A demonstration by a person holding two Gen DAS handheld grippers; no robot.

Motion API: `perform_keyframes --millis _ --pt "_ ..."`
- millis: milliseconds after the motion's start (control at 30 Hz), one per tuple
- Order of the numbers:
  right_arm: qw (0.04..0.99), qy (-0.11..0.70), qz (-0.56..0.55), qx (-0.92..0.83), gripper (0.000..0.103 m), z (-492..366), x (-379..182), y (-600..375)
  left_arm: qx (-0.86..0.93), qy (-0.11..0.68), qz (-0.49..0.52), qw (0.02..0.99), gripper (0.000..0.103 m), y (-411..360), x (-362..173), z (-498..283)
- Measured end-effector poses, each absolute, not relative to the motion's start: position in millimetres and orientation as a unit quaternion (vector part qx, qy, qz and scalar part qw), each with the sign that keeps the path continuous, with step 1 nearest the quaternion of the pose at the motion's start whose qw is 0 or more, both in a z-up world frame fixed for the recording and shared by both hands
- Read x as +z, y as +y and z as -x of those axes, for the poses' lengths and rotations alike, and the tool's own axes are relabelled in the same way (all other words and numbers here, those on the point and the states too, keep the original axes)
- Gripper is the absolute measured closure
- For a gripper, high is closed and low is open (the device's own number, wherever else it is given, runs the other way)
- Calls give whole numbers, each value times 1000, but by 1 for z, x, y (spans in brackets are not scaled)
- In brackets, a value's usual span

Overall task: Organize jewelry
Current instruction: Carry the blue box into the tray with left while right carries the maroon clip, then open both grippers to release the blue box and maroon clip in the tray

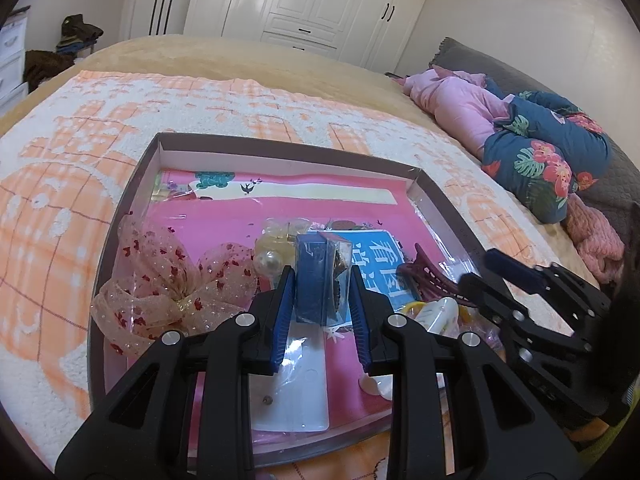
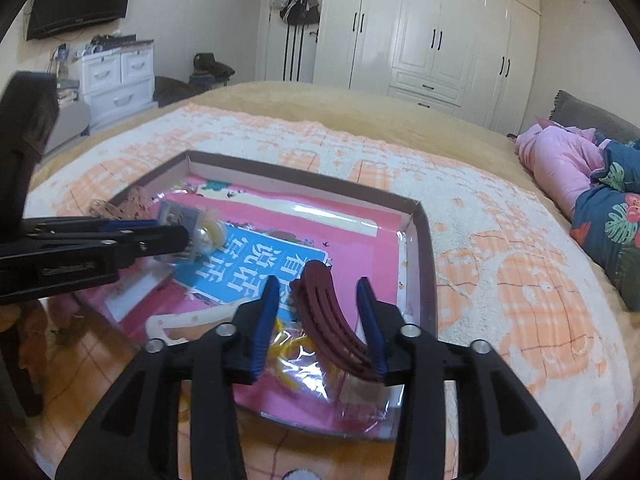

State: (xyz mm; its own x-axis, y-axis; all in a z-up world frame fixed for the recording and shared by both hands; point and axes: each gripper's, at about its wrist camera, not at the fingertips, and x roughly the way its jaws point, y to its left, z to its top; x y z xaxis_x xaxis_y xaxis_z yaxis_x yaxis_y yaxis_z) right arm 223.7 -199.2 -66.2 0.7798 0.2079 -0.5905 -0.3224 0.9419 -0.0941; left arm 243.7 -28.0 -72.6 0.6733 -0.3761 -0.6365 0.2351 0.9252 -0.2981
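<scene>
The left gripper (image 1: 322,284) clamps a small clear case (image 1: 320,276) over the tray (image 1: 280,152), best lowered gently; the right gripper (image 2: 320,300) gapes around a maroon hair claw (image 2: 332,320).

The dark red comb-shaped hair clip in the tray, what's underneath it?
Under the dark red plastic hair clip lies a clear plastic packet with yellow pieces inside, on the pink sheet. The clip covers whatever sits directly beneath it.
</scene>
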Motion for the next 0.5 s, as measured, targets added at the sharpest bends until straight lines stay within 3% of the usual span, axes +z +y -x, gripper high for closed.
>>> perform_keyframes --millis 167,233,367,500 --pt "945 285 86 134 41 -205 -59 -204 -166 363 96 912 82 -28 -69 -240" --pt "948 278 86 130 36 -198 -56 -206 -165 360 98 913 72 -27 -67 -238" --pt "952 269 80 120 26 -189 -50 -212 -164 352 103 916 67 -24 -59 -233" --pt "956 262 67 113 22 -182 -45 -219 -165 339 115 919 48 -19 -48 -224"
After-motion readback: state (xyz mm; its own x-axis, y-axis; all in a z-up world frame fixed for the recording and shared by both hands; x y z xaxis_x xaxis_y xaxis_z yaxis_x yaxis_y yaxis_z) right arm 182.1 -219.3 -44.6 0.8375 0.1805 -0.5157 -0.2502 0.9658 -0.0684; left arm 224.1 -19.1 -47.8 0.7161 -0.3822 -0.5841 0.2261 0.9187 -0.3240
